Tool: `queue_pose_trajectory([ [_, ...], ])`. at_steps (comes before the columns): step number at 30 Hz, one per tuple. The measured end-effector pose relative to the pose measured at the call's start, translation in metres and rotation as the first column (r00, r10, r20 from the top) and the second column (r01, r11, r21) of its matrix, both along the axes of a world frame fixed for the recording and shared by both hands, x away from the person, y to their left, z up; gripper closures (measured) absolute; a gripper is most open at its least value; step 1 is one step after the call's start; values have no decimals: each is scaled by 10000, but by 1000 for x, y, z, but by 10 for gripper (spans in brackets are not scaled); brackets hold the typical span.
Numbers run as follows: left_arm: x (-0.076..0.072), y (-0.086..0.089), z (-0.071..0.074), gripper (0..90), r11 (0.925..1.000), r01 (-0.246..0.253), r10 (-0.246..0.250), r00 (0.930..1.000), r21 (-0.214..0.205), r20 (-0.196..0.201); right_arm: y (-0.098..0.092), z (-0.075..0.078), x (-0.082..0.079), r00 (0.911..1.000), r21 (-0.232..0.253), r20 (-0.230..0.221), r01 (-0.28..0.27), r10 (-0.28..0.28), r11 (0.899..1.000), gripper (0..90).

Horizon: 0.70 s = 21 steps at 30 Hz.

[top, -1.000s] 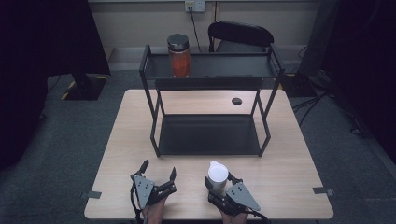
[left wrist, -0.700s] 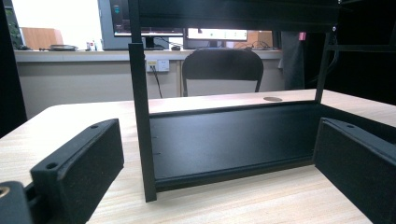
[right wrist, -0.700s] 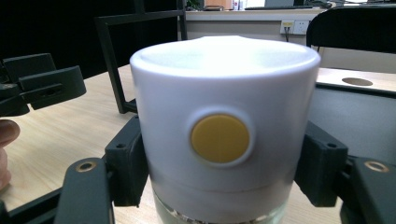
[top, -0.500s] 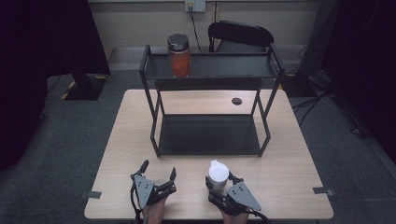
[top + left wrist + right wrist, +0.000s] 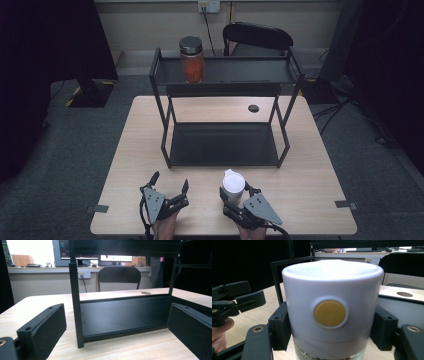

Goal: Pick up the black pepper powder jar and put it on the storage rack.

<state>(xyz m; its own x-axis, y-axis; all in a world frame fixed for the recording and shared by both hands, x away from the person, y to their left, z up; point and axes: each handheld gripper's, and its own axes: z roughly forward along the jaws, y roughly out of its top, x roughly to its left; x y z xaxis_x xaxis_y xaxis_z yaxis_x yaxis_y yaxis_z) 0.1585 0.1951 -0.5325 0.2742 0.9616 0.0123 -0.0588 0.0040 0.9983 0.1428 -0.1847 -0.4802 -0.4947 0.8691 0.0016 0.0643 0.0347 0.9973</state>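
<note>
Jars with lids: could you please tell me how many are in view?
2. The orange-filled glass jar with a dark lid stands on the black metal rack's top shelf, left end; the white-lidded clear jar sits between the right gripper's jaws.

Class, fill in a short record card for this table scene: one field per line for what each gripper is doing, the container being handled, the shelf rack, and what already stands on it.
Right gripper: jaws shut on the white-lidded jar, near the table's front edge
Jar lid: white, with a round yellow button facing the right gripper view
Left gripper: jaws open, holding nothing
Rack: black, two tiers, in the middle of the wooden table
Upper tier: orange jar with dark lid, at its left end
Lower tier: bare
</note>
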Motion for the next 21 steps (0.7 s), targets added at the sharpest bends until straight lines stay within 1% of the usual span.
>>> queue_pose_trajectory([
  [8,0,0,0,19,10000,-1,1,10000,-2,1,-3,9,3,9998,90,112,-179,178,9998,303],
  [21,0,0,0,19,10000,2,-2,10000,2,1,-10,29,10,9973,52,593,-442,438,9990,303],
])
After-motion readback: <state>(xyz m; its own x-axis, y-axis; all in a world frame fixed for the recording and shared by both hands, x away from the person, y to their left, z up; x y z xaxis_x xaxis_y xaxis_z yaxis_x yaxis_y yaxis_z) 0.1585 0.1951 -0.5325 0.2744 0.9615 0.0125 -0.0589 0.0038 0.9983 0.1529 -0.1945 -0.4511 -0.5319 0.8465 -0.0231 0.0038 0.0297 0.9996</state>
